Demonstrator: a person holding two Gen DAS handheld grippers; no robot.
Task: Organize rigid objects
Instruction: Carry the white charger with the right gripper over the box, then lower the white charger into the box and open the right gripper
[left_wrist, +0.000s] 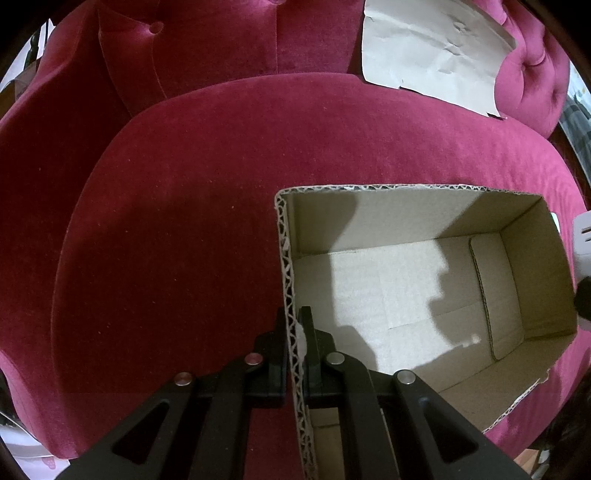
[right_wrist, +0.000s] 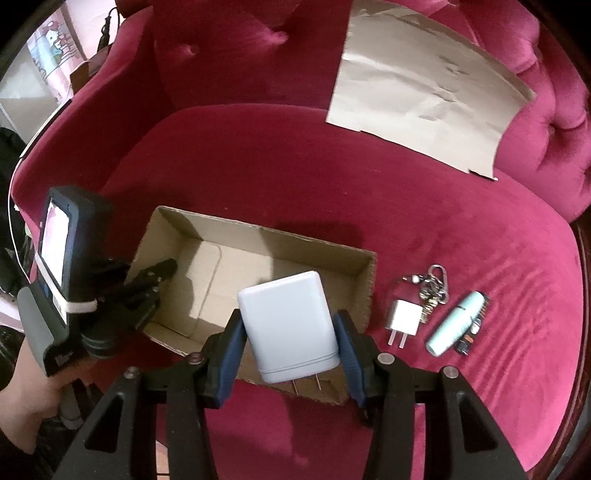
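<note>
Left gripper (left_wrist: 294, 326) at bottom centre of left wrist view, pointing steeply down, jaws clamped on left wall of open cardboard box (left_wrist: 286, 258). Box empty, on red velvet sofa (left_wrist: 184, 221); cardboard sheet (left_wrist: 436, 55) upper right.

Right wrist view: right gripper (right_wrist: 288, 332) lower centre, blue pads squeezing large white charger (right_wrist: 290, 325), prongs down, above box (right_wrist: 258, 236) near edge. Small white plug (right_wrist: 404, 317), keyring (right_wrist: 436, 286), mint trimmer (right_wrist: 458, 323) right of box. Hand (right_wrist: 33, 387) at lower left holds left gripper (right_wrist: 162, 271).

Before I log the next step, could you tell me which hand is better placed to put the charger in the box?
Right: its gripper holds the charger above the box; the left gripper clamps its wall.
</note>
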